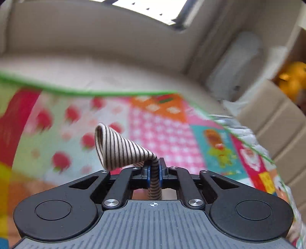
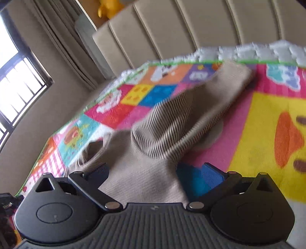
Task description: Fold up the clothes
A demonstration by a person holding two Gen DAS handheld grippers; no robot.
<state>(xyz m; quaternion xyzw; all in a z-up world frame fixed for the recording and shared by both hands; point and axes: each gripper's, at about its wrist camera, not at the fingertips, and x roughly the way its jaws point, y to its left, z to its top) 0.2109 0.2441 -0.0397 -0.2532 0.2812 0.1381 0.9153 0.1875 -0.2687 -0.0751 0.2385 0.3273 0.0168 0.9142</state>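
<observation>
My left gripper point(image 1: 154, 168) is shut on a bunched corner of the beige, dark-striped garment point(image 1: 118, 149); the cloth curls up to the left of the blue pads, above the colourful patchwork blanket point(image 1: 156, 130). In the right wrist view the same garment point(image 2: 172, 122) lies crumpled on the blanket point(image 2: 258, 138), a striped fold raised over its plain beige body and a neck opening at the left. My right gripper point(image 2: 155, 172) stands open just above the beige cloth, nothing pinched between its fingers point(image 2: 212, 172).
A padded beige headboard point(image 2: 191, 28) rises behind the blanket's far edge. A barred window point(image 2: 17, 80) and curtains are at the left. A yellow toy point(image 2: 109, 8) sits behind the headboard. The blanket has a green trim point(image 1: 95, 93) and a white fringe.
</observation>
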